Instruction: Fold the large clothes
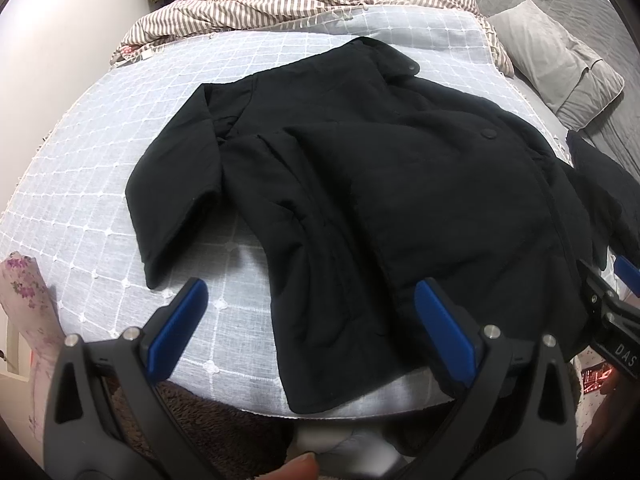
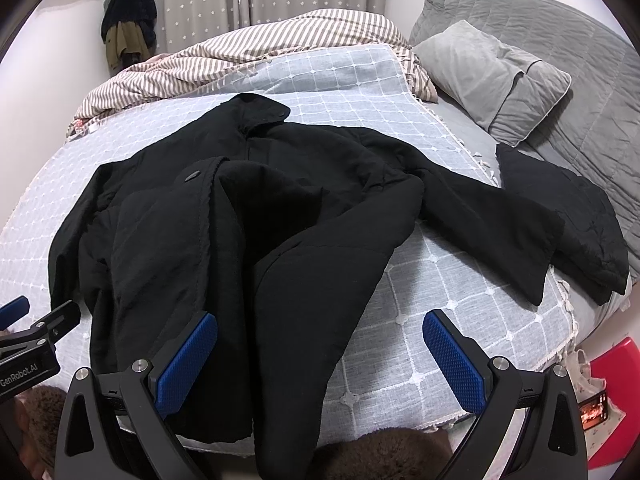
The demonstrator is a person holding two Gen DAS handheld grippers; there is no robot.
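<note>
Bedspread carries black coat, hem cut off below frame

The black body of the left gripper, seen at the near left edge of the right wrist view, carries white letters "GenRobot.AI". In the left wrist view, the black body of the right gripper at the near right edge shows only "DAS"; the rest is cut off.
</note>
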